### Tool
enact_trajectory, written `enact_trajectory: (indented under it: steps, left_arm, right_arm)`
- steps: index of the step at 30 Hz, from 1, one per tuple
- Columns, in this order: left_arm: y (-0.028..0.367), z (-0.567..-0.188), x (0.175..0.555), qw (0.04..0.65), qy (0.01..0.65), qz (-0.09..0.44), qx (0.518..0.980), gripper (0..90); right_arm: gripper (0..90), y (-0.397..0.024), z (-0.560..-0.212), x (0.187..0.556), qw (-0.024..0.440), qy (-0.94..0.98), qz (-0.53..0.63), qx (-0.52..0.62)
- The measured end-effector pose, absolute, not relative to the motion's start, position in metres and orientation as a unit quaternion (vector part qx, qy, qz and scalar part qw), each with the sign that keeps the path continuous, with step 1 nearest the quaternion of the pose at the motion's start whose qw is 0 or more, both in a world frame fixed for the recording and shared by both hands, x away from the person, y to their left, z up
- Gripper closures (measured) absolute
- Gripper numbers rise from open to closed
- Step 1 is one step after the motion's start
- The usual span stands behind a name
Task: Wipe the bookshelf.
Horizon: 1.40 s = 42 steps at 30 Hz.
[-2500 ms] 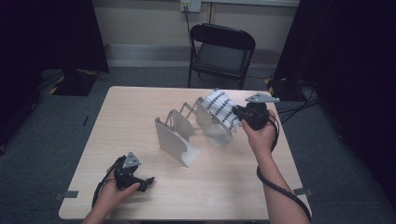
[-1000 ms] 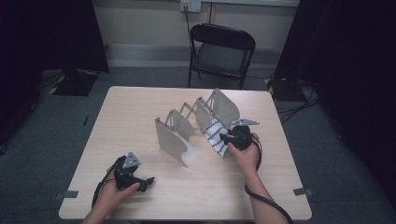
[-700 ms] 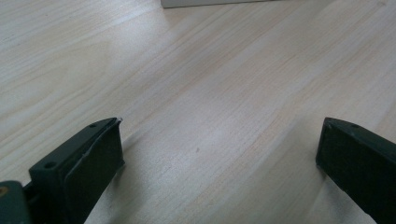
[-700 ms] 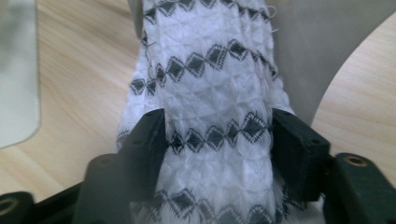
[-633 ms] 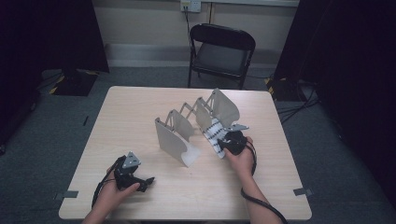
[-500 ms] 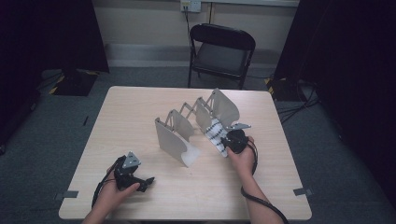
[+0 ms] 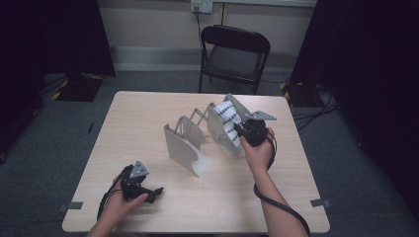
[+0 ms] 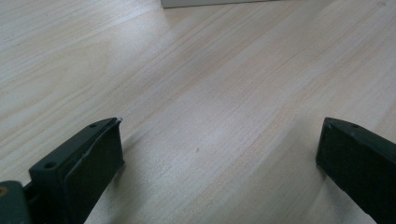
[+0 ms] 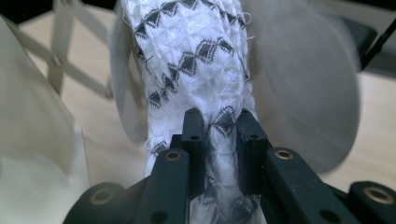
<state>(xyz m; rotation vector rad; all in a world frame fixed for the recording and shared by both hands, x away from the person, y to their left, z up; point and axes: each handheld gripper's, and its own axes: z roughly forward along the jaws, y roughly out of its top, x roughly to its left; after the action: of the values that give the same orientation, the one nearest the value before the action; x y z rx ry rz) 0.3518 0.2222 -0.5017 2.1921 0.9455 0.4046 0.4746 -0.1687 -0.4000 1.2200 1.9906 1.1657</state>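
Observation:
A white cloth with a black diamond pattern [image 7: 228, 121] hangs on the right end of a white folding accordion rack [image 7: 184, 148] at the table's middle. My right gripper [image 7: 241, 132] is at the cloth's near side. In the right gripper view its jaws have just been closing, and my right gripper [image 9: 223, 135] is shut on a bunched fold of the cloth [image 9: 196, 51], between two rack panels. My left gripper [image 7: 157, 191] rests at the table's front left. Its jaws stand wide apart in the left gripper view, where the left gripper [image 8: 219, 149] has bare wood between them.
The wooden table [image 7: 138, 113] has bare surface at its left and front. A black folding chair [image 7: 234, 54] stands beyond the far edge. Each gripper trails a black cable. A rack panel's bottom edge [image 8: 210, 3] lies ahead of the left gripper.
My right gripper has closed its jaws on the cloth and risen a little with it, toward the rack's right panels. The left hand has stayed put.

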Motion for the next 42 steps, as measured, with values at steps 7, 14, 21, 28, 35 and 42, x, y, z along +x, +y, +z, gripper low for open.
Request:
enact_trajectory:
  steps: [7, 14, 21, 28, 35, 42]
  left_arm:
    - [0.222, -0.502, 0.352, 0.352, 0.365, 0.157, 0.848, 0.3]
    - [0.222, -0.502, 0.352, 0.352, 0.365, 0.156, 0.847, 0.2]
    - [0.222, -0.501, 0.352, 0.351, 0.365, 0.157, 0.848, 0.3]
    - [0.222, -0.502, 0.352, 0.353, 0.366, 0.157, 0.847, 0.3]
    - [0.222, -0.502, 0.351, 0.353, 0.367, 0.156, 0.846, 0.3]
    - [0.222, -0.502, 0.351, 0.355, 0.37, 0.156, 0.844, 0.3]
  right_arm:
    - [76.6, -0.152, -0.402, 0.487, 0.267, 0.756, 0.408, 0.436]
    - [76.6, -0.15, -0.435, 0.493, 0.249, 0.775, 0.377, 0.443]
    - [76.5, -0.152, -0.46, 0.495, 0.238, 0.789, 0.349, 0.446]
    - [66.3, -0.153, -0.479, 0.492, 0.219, 0.794, 0.337, 0.456]
    - [46.4, -0.165, -0.475, 0.478, 0.205, 0.781, 0.37, 0.459]
    - [66.1, -0.162, -0.492, 0.464, 0.236, 0.811, 0.332, 0.419]
